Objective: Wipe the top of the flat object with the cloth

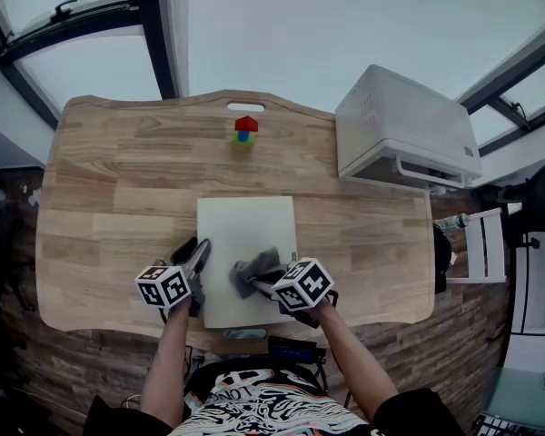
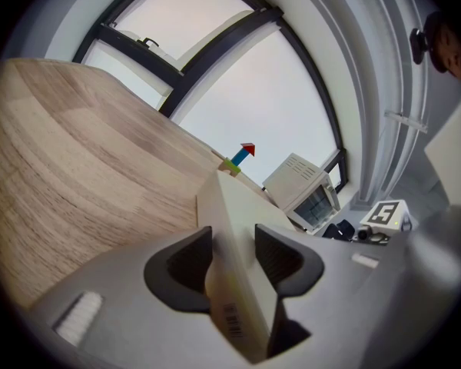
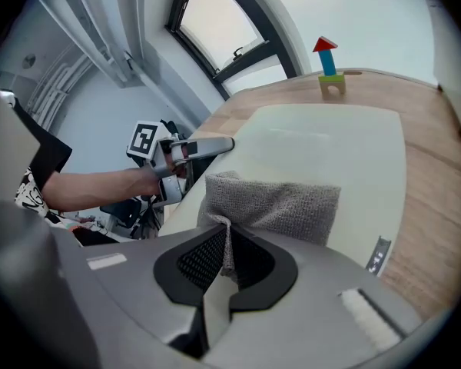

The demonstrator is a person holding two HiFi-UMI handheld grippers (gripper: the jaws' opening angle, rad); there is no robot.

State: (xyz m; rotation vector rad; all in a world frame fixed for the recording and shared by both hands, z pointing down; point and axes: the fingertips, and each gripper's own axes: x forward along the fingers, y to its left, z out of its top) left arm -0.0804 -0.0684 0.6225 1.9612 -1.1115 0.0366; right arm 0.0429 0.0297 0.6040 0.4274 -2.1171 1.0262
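The head view looks steeply down on the whole wooden table [image 1: 100, 198] from above its near edge. Both gripper views sit low and close on the white board [image 1: 245, 225], the left at its left edge, the right just behind the grey cloth [image 3: 273, 202], both facing the far edge. All three share the block tower [image 1: 245, 130] there.
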